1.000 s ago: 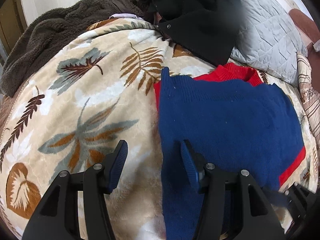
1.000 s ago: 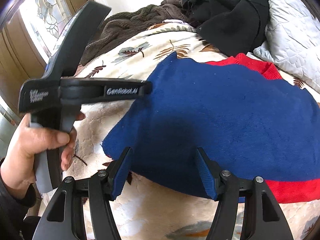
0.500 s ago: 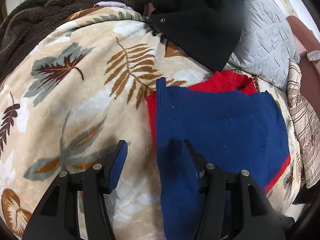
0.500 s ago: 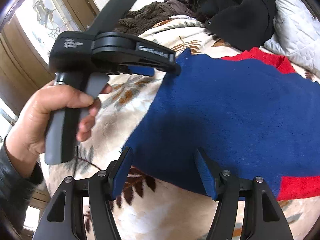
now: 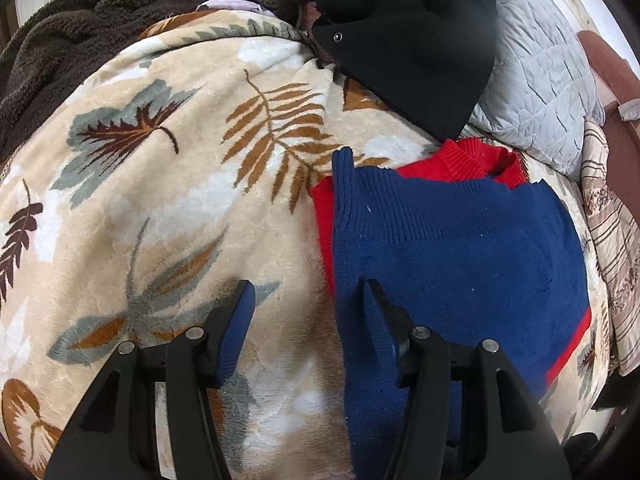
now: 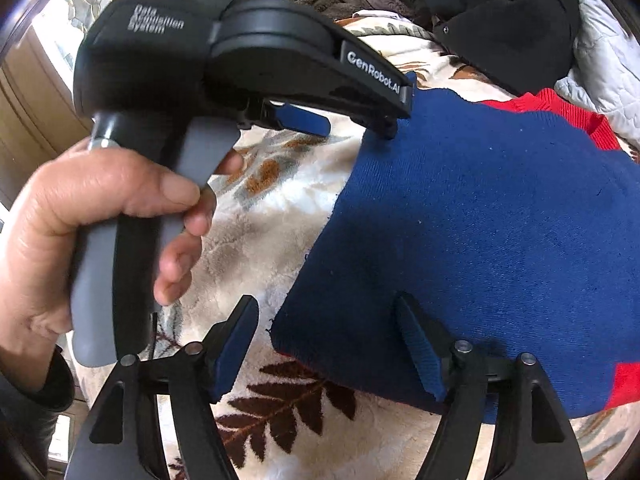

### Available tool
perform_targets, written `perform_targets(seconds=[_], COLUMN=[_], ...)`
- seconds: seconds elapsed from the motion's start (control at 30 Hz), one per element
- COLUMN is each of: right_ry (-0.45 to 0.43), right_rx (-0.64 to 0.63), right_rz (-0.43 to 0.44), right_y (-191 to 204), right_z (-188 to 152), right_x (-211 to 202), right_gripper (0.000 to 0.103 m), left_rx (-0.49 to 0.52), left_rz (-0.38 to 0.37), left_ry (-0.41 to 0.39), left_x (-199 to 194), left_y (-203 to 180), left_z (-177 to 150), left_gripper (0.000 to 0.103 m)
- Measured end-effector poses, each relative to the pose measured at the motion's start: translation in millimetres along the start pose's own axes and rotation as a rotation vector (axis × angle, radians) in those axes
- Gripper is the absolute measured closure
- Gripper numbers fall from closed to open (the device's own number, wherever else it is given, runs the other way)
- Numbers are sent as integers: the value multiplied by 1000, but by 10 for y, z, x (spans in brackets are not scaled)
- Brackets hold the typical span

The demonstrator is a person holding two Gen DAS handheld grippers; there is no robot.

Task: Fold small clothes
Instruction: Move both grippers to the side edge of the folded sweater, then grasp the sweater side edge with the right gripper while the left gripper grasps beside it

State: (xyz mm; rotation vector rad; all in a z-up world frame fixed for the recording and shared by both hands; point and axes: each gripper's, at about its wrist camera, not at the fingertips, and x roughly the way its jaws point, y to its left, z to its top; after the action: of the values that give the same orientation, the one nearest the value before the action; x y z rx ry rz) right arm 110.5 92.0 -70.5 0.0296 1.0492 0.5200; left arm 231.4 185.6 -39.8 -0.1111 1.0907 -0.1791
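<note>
Blue-and-red sweater (image 5: 460, 264) (one), two grippers

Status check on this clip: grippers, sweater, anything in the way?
Both grippers, left and right, open, empty. Blue-and-red sweater lies partly folded on leaf-print blanket. Black garment beyond, not obstructing.

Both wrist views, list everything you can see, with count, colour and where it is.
sweater: one, blue and red, flat on the blanket's right part
blanket: one, beige with leaf print, covering the bed
black garment: one, black, heaped beyond the sweater
fleece throw: one, dark brown, far left
quilted pillow: one, pale grey, far right
striped fabric: one, beige and brown, right edge
left gripper: one, black with blue pads, open over the sweater's left edge
right gripper: one, same colours, open at the sweater's near corner
left hand: one, holding the left gripper's grey handle
</note>
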Motion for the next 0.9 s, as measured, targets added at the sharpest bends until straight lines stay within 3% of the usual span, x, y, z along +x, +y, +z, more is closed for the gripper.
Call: perform_targets(seconds=[0.17,0.33,0.43,0.47,0.6,0.73,0.9], right_ry=[9,38,36,30,17,-11,-15], right_rx=[-14,-98,-132,-134,-79,-7,40], right_rz=[-48,-164,-200,-197,-121,-27,-8], right_y=[8,92,113,104,-77,-292,-417], right_z=[-16,-18,-20,-19,26,35,25], right_x=[58,113,97,62,-97,-255,-342], right_gripper=[31,50,68,84,86,88,90], left_rx=[23,18,-1,-6,-4,-53,-128], left_rz=[15,14,2,-1,-6,-62,-109], left_ry=[1,4,5,5,8,18,51], left_x=[-5,-25,-51,-64,-91,-58,123], left_y=[-31,-12,3,4,-24,-29,-27], left_z=[-10,-20,-27,-33,-29,5,57], left_gripper=[49,49,49,49,48,44,44])
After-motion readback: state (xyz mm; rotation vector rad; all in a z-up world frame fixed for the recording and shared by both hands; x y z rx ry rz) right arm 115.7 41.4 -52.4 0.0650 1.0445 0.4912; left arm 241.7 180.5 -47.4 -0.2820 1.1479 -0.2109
